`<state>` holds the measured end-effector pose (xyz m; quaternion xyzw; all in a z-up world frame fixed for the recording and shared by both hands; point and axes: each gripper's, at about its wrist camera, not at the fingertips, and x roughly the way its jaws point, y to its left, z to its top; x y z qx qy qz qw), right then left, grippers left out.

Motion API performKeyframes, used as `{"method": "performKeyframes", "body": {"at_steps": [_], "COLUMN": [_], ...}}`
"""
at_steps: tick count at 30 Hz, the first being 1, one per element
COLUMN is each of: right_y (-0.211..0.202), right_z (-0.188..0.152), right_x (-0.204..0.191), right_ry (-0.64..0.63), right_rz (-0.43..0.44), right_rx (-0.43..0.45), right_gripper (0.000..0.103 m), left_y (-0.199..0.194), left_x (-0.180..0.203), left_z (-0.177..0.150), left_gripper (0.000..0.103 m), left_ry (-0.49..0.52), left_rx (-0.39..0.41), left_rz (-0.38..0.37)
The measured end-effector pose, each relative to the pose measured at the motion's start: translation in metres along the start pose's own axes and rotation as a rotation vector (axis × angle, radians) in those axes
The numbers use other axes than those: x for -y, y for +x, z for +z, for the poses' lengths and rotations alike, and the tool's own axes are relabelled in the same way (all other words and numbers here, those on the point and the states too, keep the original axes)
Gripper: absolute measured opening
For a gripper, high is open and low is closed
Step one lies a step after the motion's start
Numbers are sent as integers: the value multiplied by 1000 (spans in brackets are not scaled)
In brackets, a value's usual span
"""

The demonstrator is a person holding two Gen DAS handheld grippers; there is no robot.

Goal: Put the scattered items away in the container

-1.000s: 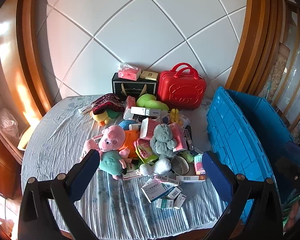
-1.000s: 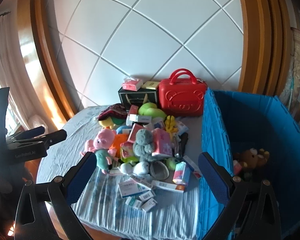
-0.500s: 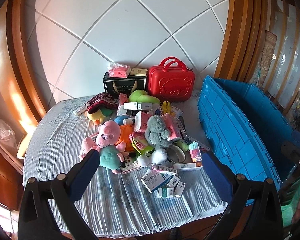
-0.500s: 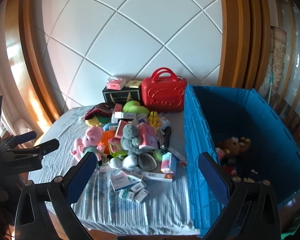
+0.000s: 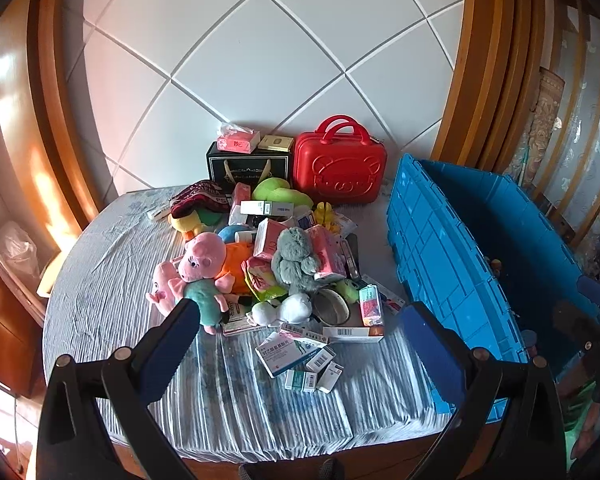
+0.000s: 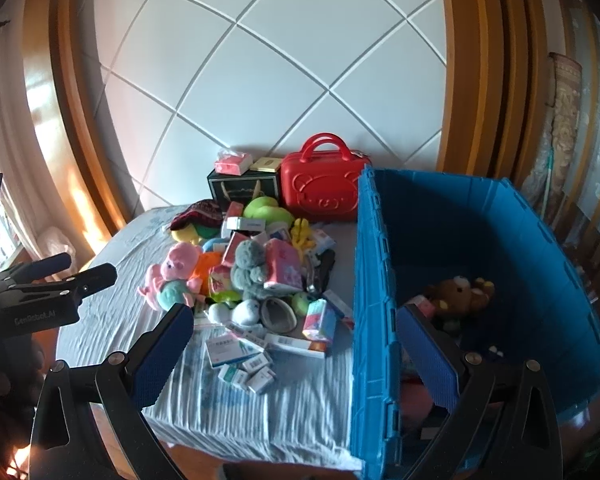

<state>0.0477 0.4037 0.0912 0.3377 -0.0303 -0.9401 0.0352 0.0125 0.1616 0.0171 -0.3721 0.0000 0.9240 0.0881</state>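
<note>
— How do the fingers stand?

— Both pairs are spread wide and hold nothing. The left gripper [image 5: 300,344] hangs above the near edge of the bench [image 5: 100,280], which is covered by a wrinkled striped cloth; the right gripper [image 6: 296,344] straddles the near wall of the blue crate [image 6: 370,280].

— What lies nearest the fingers?

— Small medicine boxes [image 5: 296,356], scattered just ahead of the left pair, near the bench's front edge. Behind them rises the heap: a white plush [image 5: 284,310], a metal bowl [image 5: 332,308], a grey plush [image 5: 296,260] and a pink pig plush [image 5: 200,264].

— And farther back?

— A red case [image 5: 338,174] and a black gift bag [image 5: 248,168] stand along the far edge, against the wall.

— The crate?

— At the bench's right edge, open. A brown teddy bear [image 6: 456,296] lies on its floor.
</note>
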Motion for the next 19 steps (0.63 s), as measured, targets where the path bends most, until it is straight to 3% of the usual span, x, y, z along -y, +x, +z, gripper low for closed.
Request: {"method": "performKeyframes", "body": {"at_steps": [9, 13, 19], "right_y": [-5, -7, -6], "right_z": [-4, -3, -2], "right_x": [13, 11, 7], "right_ry": [2, -10, -23], "right_rz": [24, 33, 42], "right_rx": [3, 7, 8], "right_gripper": [103, 103, 103], "left_y": [-5, -14, -21], "left_x": [22, 30, 29], "left_z": [-1, -4, -2], "left_gripper": [103, 103, 103], "left_ry": [23, 65, 84], "left_rx": [6, 70, 101], "left_rz": [28, 105, 121]}}
